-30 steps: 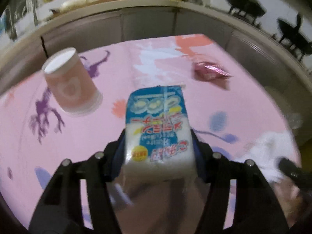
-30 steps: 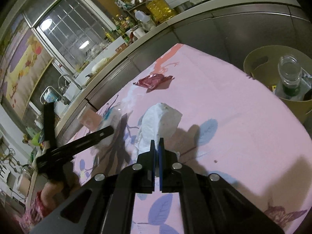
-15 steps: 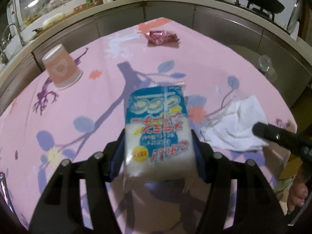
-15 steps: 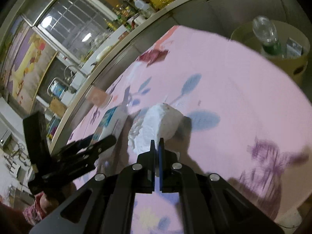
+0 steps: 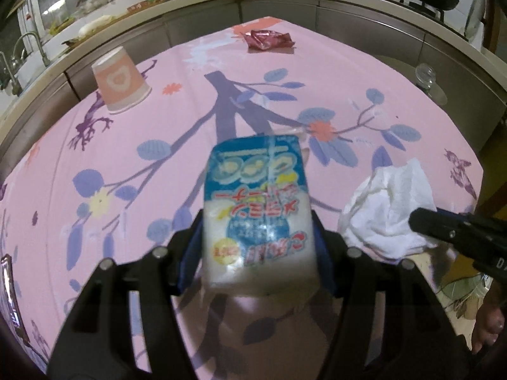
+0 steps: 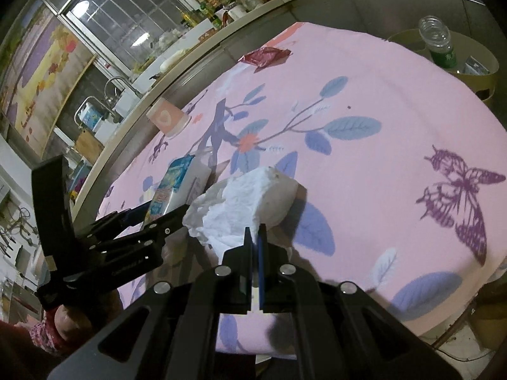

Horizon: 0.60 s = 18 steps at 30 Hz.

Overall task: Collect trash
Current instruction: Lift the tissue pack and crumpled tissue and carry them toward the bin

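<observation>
Showing blue-white print, clamped packet (image 5: 258, 212)

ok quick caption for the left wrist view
Left gripper clamps a blue-and-white packet above the pink floral tablecloth.

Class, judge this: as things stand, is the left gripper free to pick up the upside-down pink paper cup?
Probably not: the left gripper is shut on a blue-and-white packet. Bare tablecloth lies before the upside-down pink paper cup.
</observation>
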Motion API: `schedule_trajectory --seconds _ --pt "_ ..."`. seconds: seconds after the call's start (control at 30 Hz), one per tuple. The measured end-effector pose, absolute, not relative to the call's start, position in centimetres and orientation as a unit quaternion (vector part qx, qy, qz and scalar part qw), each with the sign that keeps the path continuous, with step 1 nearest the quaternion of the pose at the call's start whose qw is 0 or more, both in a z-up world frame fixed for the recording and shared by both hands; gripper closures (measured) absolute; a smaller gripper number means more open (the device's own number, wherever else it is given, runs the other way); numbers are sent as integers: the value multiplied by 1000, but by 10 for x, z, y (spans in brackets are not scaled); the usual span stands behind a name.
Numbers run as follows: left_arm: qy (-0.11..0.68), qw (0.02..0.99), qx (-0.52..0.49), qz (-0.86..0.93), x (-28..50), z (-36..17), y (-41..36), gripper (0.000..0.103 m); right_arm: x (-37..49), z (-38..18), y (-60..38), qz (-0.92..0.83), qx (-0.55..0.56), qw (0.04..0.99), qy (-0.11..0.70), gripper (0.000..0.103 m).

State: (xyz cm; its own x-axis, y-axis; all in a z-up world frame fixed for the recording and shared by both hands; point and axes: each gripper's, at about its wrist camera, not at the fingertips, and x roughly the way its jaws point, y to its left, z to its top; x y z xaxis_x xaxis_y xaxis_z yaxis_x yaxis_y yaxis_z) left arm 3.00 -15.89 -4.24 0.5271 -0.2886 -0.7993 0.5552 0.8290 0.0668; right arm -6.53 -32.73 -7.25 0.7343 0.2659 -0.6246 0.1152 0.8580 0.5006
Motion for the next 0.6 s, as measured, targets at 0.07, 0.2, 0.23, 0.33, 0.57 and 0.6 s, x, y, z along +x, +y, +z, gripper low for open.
schedule_trajectory --seconds 0.07,0.2,0.23,0.33,0.57,0.6 --pt "419 860 158 -247 27 -43 -156 43 -67 -74 -326 40 266 892 364 103" --pt "419 860 153 -248 24 -43 -153 43 -72 -74 -324 35 272 890 366 103" --pt "419 860 152 -248 23 -43 -152 43 -73 -74 -324 35 272 889 366 103" --pt "418 861 151 -248 22 -43 -152 43 -74 -74 -323 35 271 890 366 103" --pt "422 859 149 -250 23 -45 -152 43 -77 -75 -322 34 275 888 367 103" --pt "425 858 148 -250 23 -46 -152 43 -77 -75 -322 34 275 888 367 103"
